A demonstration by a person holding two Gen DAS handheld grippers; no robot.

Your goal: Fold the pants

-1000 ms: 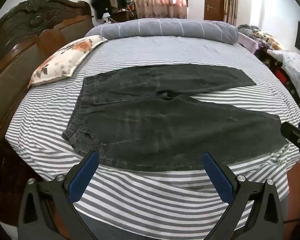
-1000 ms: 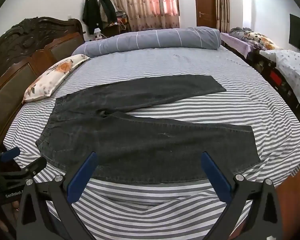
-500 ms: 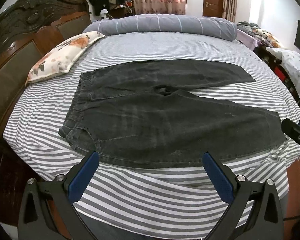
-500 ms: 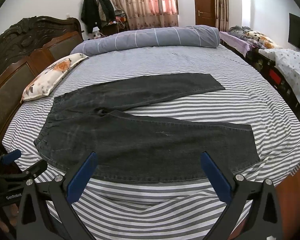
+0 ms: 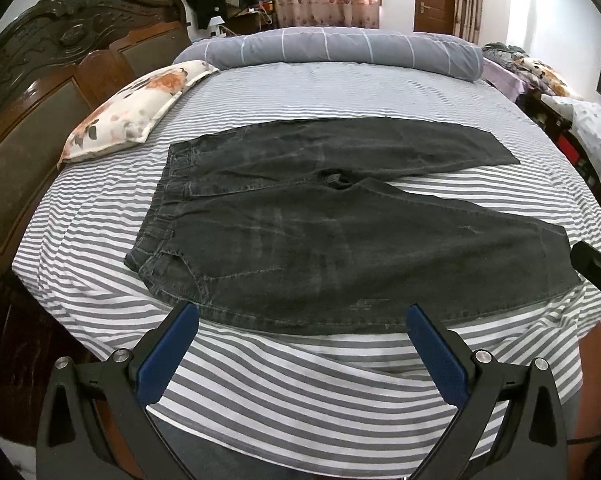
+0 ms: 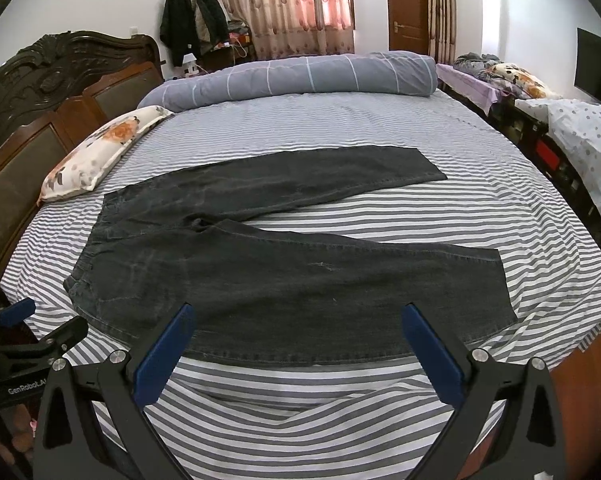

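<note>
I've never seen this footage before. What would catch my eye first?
Dark grey pants lie spread flat across the middle of the striped bed, waistband toward the headboard, legs splayed apart. In the foreground, the blue-padded left tongs and right tongs gape open near the pants' closest edge.

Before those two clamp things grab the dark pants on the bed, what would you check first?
1. Pants spread flat, legs apart: ok.
2. Left gripper jaws open, empty: ok.
3. Right gripper jaws open, empty: ok.
4. Near edge of the pants within reach, just ahead of both grippers: ok.
5. Floral pillow and rolled duvet lying clear of the pants: ok.
6. Striped sheet smooth under the near edge: not ok, it is rumpled there.
</note>
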